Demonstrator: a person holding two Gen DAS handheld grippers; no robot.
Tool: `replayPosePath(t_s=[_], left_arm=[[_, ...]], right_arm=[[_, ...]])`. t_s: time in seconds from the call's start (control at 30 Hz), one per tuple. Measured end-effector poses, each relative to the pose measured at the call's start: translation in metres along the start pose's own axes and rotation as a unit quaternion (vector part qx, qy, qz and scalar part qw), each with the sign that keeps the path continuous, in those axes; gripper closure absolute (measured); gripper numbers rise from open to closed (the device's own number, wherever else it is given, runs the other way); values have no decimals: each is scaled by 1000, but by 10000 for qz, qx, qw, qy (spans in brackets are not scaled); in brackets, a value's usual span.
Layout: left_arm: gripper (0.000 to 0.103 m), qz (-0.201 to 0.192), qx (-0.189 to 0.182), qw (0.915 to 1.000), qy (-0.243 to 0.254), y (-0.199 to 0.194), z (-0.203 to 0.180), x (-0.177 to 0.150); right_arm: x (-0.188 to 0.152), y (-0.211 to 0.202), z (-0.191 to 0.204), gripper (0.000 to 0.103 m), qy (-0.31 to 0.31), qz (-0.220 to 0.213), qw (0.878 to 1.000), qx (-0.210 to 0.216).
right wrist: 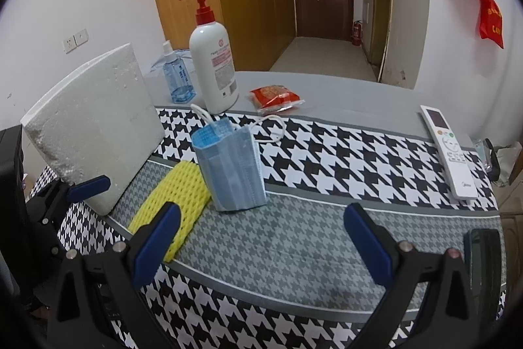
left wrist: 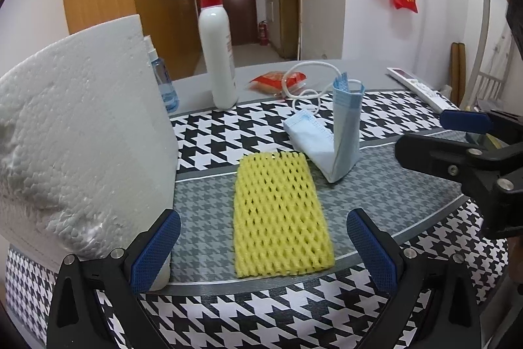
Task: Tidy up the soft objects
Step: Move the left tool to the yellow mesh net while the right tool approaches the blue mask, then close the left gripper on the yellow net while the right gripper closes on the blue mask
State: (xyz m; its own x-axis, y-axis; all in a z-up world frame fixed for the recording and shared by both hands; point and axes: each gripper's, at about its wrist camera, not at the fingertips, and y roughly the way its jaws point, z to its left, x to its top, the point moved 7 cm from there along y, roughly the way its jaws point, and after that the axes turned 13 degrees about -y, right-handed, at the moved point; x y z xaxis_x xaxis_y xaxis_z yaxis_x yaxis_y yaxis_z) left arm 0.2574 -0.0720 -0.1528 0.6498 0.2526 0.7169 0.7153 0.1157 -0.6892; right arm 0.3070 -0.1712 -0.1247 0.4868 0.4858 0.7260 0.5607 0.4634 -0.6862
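Spray bottle [left wrist: 163, 80]: the foam block [left wrist: 81, 126] is covering its left side in the left wrist view.
Foam block: the left edge is cropping it there.
Yellow foam net [right wrist: 173, 201]: the right gripper's [right wrist: 261, 244] left finger is hiding its near end in the right wrist view.
Pump bottle [right wrist: 214, 67] label: print is showing too small to read.
Dark object [right wrist: 483, 267] at the desk's right edge: blurring, identity unclear.
Left gripper [right wrist: 78, 188]: only one blue pad is showing there, so its jaws are not readable in that view.

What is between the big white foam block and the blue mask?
The yellow foam net lies flat on the cloth between the foam block and the mask. The left wrist view shows it best.
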Motion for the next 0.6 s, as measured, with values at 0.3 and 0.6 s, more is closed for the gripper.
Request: replayPosePath(t_s=[0.3,0.6], left_arm=[[6,336,-36,9994,-78,11,-2,-6],[31,427,53,9991,-28,18,-1,-7]], right_arm=[[0,10,4,2,-77,101,9999,-27],[2,20,7,2,-162,182,9997,-8]])
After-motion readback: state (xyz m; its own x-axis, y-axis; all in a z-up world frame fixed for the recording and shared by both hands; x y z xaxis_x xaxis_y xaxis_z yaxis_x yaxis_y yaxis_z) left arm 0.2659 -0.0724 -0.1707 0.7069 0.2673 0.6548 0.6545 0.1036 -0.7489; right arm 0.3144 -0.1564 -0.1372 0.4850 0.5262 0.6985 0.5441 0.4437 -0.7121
